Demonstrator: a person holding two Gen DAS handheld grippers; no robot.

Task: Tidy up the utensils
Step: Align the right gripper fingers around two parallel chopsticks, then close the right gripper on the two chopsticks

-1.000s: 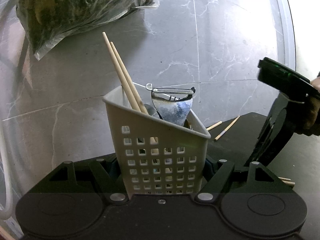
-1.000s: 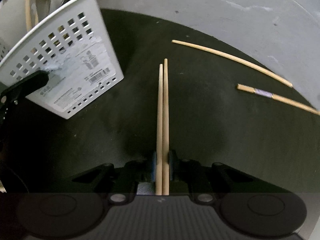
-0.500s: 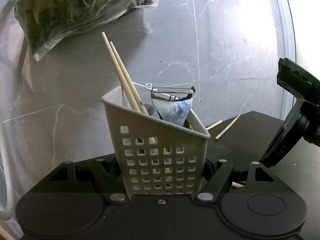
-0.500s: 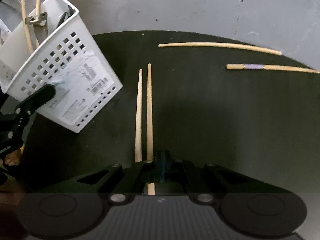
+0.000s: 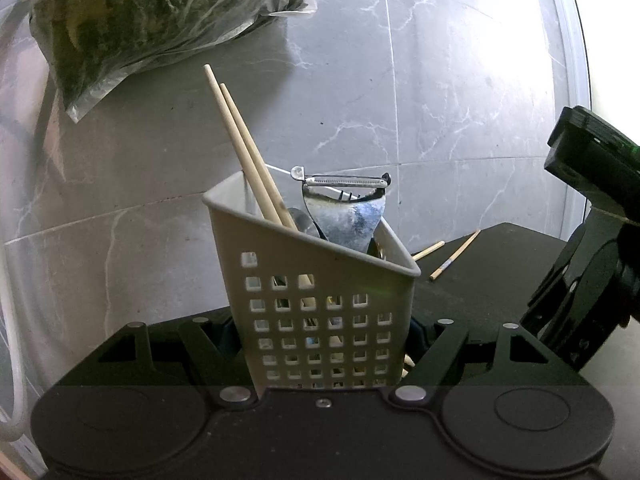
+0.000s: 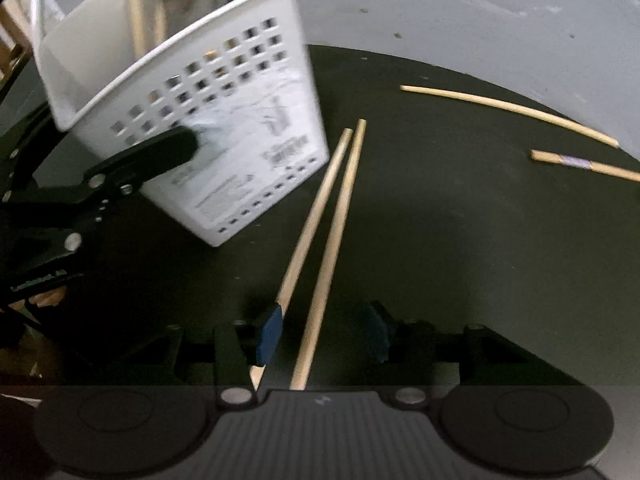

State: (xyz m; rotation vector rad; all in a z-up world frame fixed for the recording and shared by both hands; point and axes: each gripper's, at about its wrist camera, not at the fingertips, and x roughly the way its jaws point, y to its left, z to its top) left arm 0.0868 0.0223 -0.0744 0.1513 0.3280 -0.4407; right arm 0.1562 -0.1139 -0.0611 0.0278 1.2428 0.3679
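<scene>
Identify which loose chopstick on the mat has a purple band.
The short chopstick at the far right of the mat, with a purple wrap near its middle. The long one behind it and the pair between the right tongs are plain.

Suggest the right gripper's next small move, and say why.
Probably close the right gripper on the pair of chopsticks. Its jaws stand open, with one stick running between the pads and the other against the left pad. The left gripper holds the white basket tilted just beside them, ready to receive.
</scene>
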